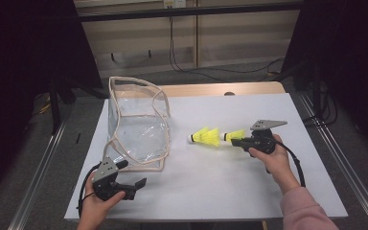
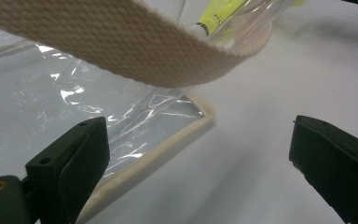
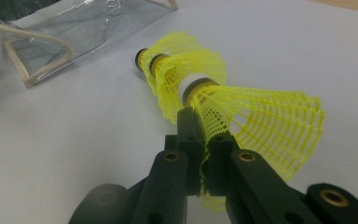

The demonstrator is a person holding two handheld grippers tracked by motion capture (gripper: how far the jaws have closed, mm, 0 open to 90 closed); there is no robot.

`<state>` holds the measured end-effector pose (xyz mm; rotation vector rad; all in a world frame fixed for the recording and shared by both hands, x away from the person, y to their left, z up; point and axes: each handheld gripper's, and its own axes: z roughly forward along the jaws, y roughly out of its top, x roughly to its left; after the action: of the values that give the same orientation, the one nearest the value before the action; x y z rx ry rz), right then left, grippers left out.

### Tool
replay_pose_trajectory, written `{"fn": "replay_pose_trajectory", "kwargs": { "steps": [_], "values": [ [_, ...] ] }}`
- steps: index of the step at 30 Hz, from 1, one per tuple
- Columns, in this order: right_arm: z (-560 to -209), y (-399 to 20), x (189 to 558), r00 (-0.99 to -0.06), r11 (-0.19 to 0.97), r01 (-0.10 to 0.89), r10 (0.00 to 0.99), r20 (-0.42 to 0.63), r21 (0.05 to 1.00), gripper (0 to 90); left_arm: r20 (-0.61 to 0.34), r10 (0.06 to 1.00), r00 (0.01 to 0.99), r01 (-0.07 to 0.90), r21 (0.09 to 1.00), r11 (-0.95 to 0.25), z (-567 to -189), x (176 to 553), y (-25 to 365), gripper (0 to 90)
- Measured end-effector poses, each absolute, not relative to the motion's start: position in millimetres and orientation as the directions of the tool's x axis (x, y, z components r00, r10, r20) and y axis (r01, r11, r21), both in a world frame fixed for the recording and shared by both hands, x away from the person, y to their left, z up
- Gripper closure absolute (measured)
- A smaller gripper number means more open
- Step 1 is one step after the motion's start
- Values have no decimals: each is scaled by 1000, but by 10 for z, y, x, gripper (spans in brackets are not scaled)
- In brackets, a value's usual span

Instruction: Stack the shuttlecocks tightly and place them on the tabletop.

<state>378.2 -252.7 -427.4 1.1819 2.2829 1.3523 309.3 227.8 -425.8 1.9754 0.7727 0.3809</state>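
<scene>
Right gripper (image 3: 204,140) clenched on the skirt of a yellow shuttlecock (image 3: 256,116), just beside two more shuttlecocks (image 1: 205,136) on the table (image 1: 249,191). Left gripper (image 2: 200,154) released, jaws wide, beside clear bag (image 1: 136,124).

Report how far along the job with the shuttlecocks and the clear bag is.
Done: the right claw is shut on the skirt of one yellow shuttlecock. In hand: the left claw is open beside the clear bag. Left: the nested shuttlecocks lie on the table.
</scene>
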Motion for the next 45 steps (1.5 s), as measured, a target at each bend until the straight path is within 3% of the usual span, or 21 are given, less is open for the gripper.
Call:
{"fn": "replay_pose_trajectory", "kwargs": {
  "steps": [45],
  "values": [
    [-4359,-2360,3873,-650,255,530,735,193,809,879,-49,658,752,362,864,-349,-4261,3099,2280,50]
  ]
}}
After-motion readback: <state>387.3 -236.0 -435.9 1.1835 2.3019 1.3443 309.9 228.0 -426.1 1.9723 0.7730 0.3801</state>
